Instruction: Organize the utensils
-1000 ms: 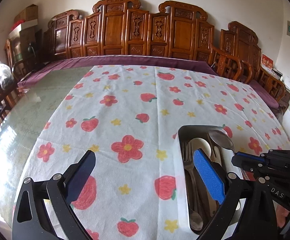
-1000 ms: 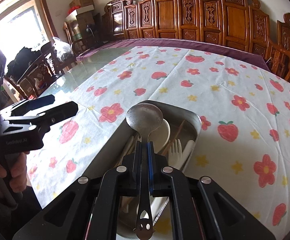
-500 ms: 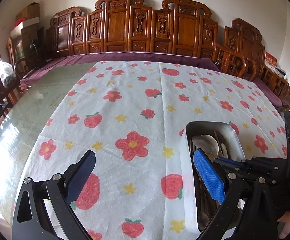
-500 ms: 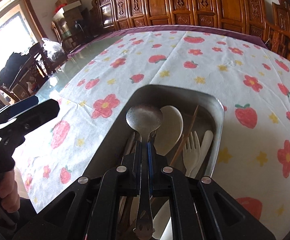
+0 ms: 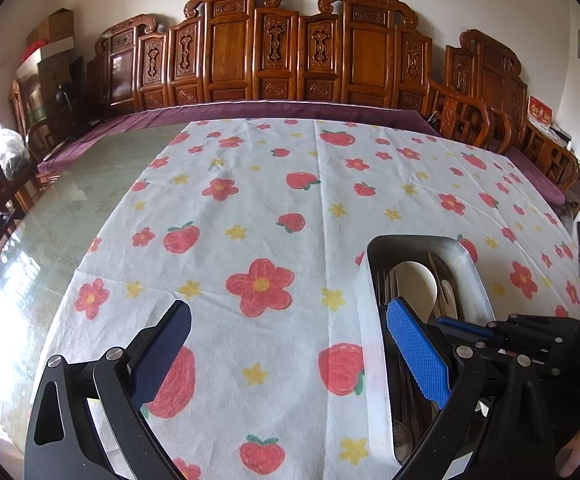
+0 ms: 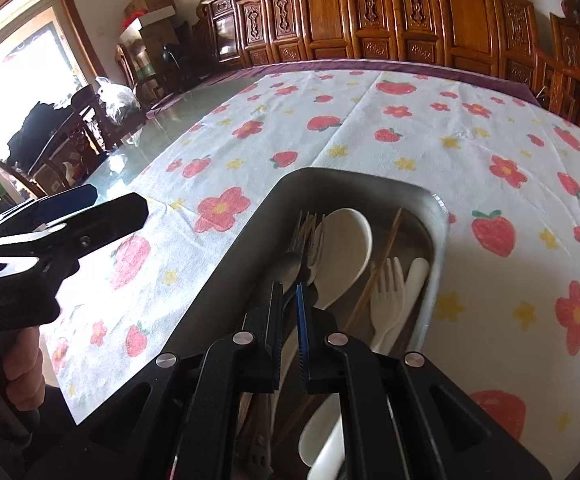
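Your right tool (image 6: 289, 322), low at centre of the right view, held a metal spoon over the tray a second ago; now its jaws stand slightly parted with nothing clamped, so the spoon has been dropped in and that utensil is done. Just beyond the tips lie the metal forks (image 6: 304, 236), a white spoon (image 6: 344, 248), chopsticks (image 6: 382, 256) and a plastic fork (image 6: 388, 292), all inside the tray (image 6: 330, 178) on the counter (image 6: 470, 128). The dropped spoon is probably under your tool, out of sight. Your left tool (image 5: 290, 344) hangs wide open and empty over the cloth, left of the tray, unchanged.
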Action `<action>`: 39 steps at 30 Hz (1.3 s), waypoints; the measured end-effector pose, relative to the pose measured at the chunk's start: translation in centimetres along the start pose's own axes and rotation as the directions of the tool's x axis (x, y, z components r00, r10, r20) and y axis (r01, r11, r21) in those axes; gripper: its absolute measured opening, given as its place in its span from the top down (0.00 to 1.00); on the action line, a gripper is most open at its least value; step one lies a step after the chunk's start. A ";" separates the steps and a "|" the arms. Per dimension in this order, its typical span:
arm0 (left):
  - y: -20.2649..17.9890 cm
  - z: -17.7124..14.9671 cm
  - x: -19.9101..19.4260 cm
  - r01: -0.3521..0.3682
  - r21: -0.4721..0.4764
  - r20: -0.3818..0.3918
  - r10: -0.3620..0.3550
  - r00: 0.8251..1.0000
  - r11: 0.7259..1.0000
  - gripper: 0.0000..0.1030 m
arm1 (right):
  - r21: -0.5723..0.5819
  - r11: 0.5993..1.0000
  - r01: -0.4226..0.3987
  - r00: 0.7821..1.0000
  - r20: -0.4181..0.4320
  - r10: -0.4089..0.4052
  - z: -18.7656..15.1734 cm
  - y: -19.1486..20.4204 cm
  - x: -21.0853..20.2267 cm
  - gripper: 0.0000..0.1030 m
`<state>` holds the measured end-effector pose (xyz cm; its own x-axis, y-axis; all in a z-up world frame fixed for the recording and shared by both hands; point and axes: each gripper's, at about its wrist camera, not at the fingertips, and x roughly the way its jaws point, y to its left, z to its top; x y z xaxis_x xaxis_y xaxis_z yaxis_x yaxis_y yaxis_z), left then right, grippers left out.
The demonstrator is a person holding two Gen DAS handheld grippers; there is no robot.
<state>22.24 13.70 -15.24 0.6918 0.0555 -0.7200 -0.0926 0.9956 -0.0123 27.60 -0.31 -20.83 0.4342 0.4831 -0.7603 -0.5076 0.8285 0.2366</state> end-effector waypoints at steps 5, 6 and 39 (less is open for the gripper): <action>-0.6 -0.3 -0.5 0.012 0.001 0.005 -0.012 1.000 1.000 0.08 | -0.006 0.999 0.053 0.997 0.052 -0.053 -0.6 -0.8 -3.4 0.91; -0.8 -0.3 -0.8 0.013 0.001 0.007 -0.013 1.000 1.000 0.08 | -0.003 0.998 0.064 0.996 0.061 -0.063 -0.8 -0.9 -4.3 0.91; -10.4 -5.7 -18.5 0.116 0.103 0.098 -0.126 0.987 0.988 0.08 | 0.147 0.933 0.329 0.871 0.336 -0.359 -9.9 -1.8 -29.1 0.02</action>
<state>6.28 1.91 -5.75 0.7648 -0.0634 -0.6411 0.0625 0.9978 -0.0242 8.53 -18.67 -5.13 0.8105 0.2180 -0.5436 -0.2219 0.9733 0.0595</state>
